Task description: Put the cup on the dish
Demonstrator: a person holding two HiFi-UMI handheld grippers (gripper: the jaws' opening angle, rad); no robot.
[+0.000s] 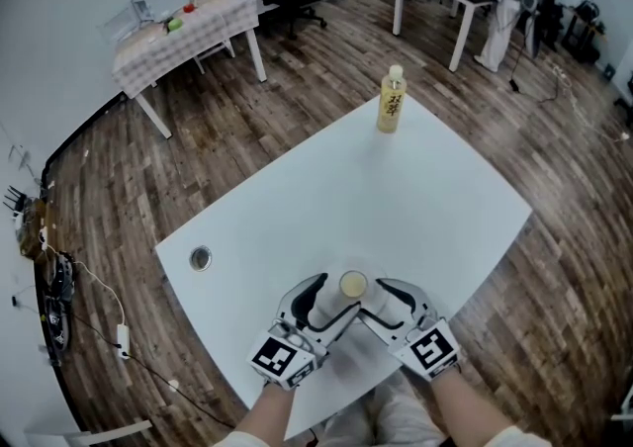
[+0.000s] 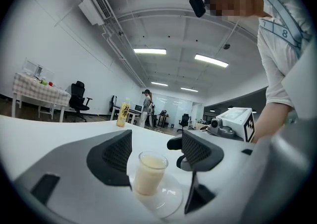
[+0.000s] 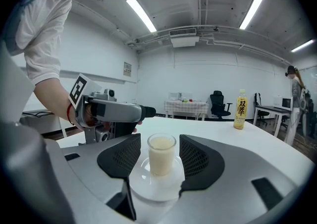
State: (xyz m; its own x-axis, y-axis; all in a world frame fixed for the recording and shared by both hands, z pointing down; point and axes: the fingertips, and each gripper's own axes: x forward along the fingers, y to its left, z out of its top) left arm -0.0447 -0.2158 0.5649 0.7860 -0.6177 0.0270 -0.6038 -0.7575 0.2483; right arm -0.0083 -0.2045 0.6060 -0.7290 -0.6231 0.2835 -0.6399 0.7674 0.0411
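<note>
Cup is upright on the dish, full of a pale cream liquid. Both sit at the near edge of the white tabletop.

Left tongs: spread wide, with the cup standing between the two pads. It sits closer to the left-hand pad than the other. I see no pinch on it, and the dish lies flat below.

Right tongs: also spread, with the cup centred between the pads and a visible gap on both sides. Nothing is gripped.

Pose, from the head view: both tools are low over the tabletop and angled inward, so their tips converge on the cup from either side. Left tongs come in from the lower left and right tongs from the lower right. The marker cubes are toward the person, and the bare forearms run back to the bottom of the frame.

In the right gripper view, the left tool sits just beyond the cup with a hand wrapped around its grip.

A yellow bottle stands at the far corner of the tabletop, well apart from the cup.
</note>
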